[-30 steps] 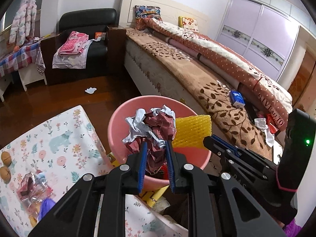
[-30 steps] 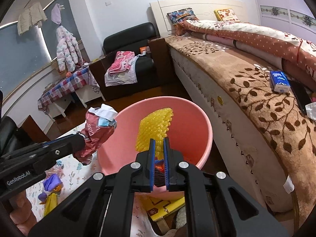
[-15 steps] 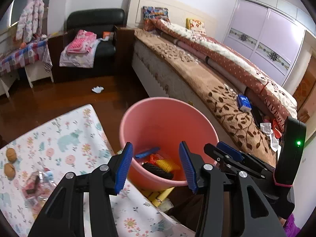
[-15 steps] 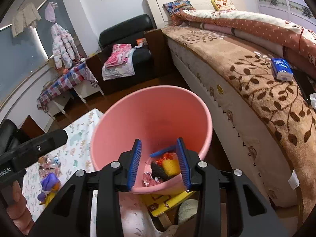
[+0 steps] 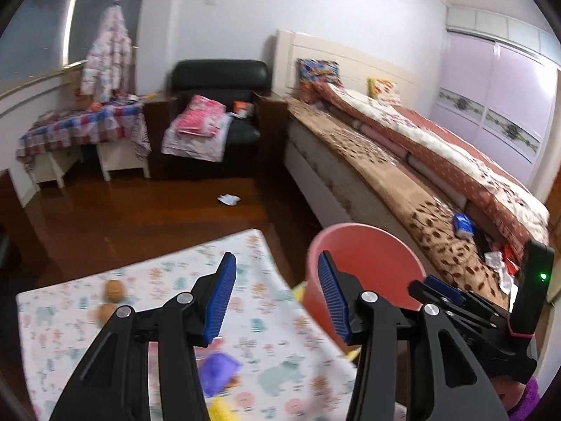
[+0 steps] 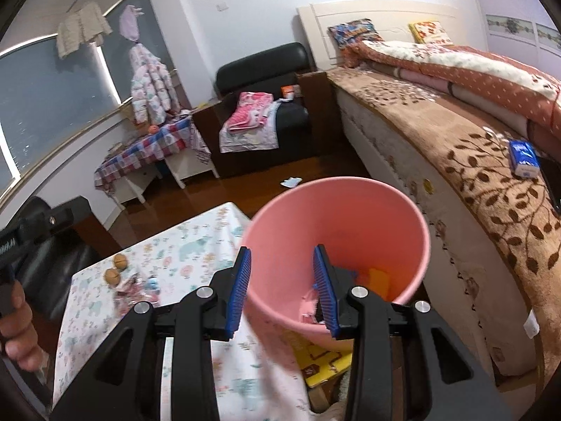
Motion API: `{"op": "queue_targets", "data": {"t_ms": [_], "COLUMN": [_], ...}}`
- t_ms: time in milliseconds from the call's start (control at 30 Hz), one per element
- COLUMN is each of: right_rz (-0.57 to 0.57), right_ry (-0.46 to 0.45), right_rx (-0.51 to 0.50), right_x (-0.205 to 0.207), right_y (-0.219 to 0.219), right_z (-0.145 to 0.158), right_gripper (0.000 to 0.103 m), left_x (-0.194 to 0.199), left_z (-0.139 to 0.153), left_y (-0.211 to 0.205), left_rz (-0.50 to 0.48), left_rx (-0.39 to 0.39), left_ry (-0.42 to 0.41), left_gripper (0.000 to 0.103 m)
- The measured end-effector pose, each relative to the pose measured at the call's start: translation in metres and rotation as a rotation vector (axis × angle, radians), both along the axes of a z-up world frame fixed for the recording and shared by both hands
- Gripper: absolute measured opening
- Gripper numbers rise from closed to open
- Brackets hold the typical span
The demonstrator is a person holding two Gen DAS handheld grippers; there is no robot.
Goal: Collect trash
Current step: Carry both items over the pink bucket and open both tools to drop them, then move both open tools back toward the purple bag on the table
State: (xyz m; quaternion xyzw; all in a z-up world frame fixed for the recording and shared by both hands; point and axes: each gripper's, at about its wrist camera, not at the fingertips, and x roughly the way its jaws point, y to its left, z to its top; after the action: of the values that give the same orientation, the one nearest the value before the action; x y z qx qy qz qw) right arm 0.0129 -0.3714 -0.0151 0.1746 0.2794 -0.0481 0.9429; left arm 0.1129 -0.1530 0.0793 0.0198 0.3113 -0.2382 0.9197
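Pink bucket (image 6: pixel 336 231) stands at centre frame between the floral-clothed counter (image 6: pixel 196 245) and the bed (image 6: pixel 473 161), with scraps of trash (image 6: pixel 377 280) at its bottom. Left gripper (image 5: pixel 277 298) and right gripper (image 6: pixel 282 287) both have jaws spread apart, holding nothing. White paper scrap (image 5: pixel 228 199) lies on the floor.

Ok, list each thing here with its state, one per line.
Left gripper: open, empty.
Right gripper: open, empty.
Round pink plastic bin: upright, trash at the bottom.
White crumpled scrap: lying on the wooden floor.
Two brown walnuts: resting on the floral tablecloth.
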Motion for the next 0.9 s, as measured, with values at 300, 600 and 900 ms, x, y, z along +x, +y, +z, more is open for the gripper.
{"op": "queue_targets", "data": {"t_ms": [300,600,900], "right_rz": [0.138,0.328,0.371], "right_ry": [0.023,0.121,0.145], "right_rx": [0.004,0.016,-0.004], "right_x": [0.003,0.011,0.006], "right_y": [0.050,0.103,0.109], "right_z": [-0.006,-0.028,-0.030], "right_gripper": [0.038,0.038,0.038], "left_x": [-0.018,-0.039,-0.018], "left_z": [-0.011,-0.082,-0.122], "left_y": [0.083,0.088,0.048], "left_rz": [0.141,0.102,0.019], "left_rx": [0.032,0.076,0.191], "left_ry": [0.024,0.197,0.228], "left_gripper": [0.048,0.048,0.048]}}
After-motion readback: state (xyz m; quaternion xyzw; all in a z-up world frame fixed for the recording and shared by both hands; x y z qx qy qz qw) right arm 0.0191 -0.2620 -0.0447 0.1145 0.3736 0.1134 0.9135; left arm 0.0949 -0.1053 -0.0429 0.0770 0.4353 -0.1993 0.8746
